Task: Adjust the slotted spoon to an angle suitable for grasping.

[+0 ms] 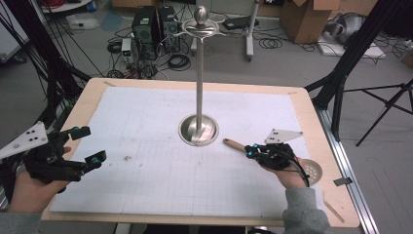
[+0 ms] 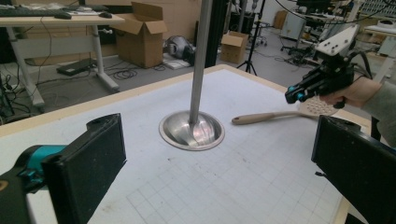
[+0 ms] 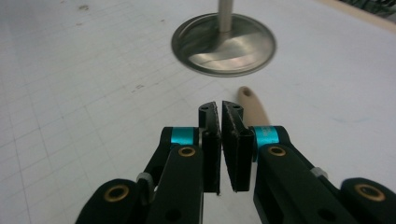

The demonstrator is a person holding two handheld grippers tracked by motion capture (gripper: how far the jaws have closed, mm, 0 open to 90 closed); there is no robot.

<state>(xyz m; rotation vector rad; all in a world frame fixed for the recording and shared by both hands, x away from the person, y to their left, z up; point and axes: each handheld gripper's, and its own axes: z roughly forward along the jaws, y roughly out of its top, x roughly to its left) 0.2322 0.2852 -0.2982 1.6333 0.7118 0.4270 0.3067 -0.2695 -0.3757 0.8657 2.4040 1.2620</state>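
Right gripper [image 1: 249, 149] held over skimmer [image 2: 275, 115], jaws nearly closed, seemingly gripping nothing; left gripper [image 1: 86, 145] spread wide, empty.

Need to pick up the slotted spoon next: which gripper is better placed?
Right. The right gripper sits directly over the spoon's wooden handle, jaws nearly shut. The left gripper hangs open across the table.
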